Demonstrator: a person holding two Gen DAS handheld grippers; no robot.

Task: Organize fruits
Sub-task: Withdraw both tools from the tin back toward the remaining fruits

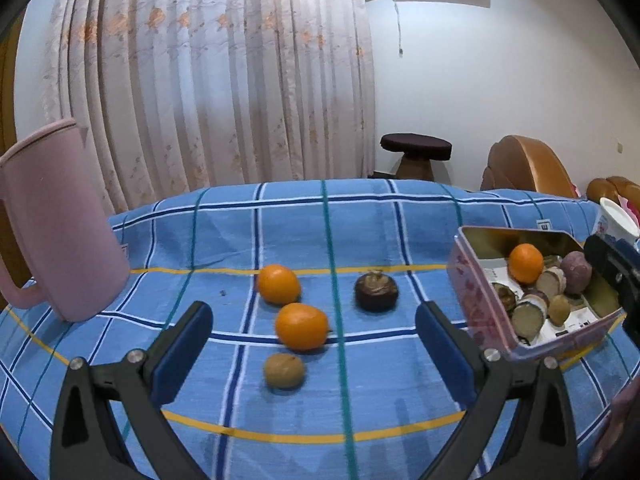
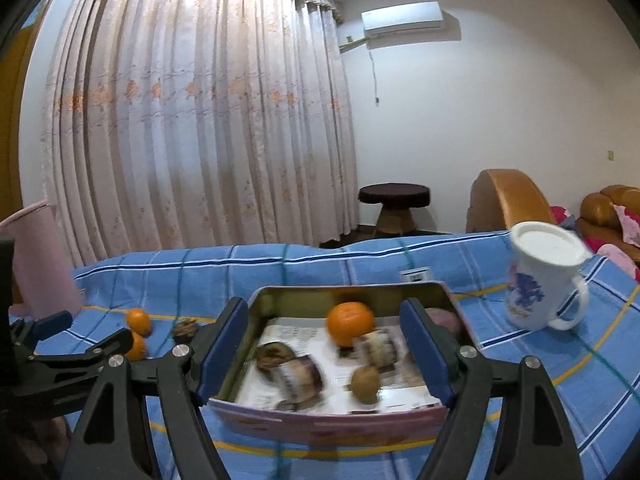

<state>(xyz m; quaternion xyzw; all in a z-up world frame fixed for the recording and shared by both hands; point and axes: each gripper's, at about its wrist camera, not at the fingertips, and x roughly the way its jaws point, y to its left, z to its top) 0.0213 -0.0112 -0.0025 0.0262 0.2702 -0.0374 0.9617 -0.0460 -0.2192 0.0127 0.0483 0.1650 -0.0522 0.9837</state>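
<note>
Left gripper (image 1: pixel 314 322): blue-padded fingers spread wide, empty, hovering above the blue plaid cloth of the tabletop (image 1: pixel 400 408). Between them, centre frame, four loose fruits: two glossy orange citrus fruits (image 1: pixel 301 326), touching or nearly so, a small tan round fruit (image 1: pixel 284 371) just below them, and a dark brown round fruit (image 1: pixel 376 291) to the right. Right gripper (image 2: pixel 325 346): fingers likewise spread, empty, framing the open pink rectangular tin (image 2: pixel 328 426) at lower centre, which already holds one orange and several blurred pieces. Judgement: citrus is light, firm and smooth-skinned, likely to roll, so grip across its widest middle; the tan fruit looks softer and wants gentle pressure. Pink lidded pitcher (image 1: pixel 52 224) at left edge.
</note>
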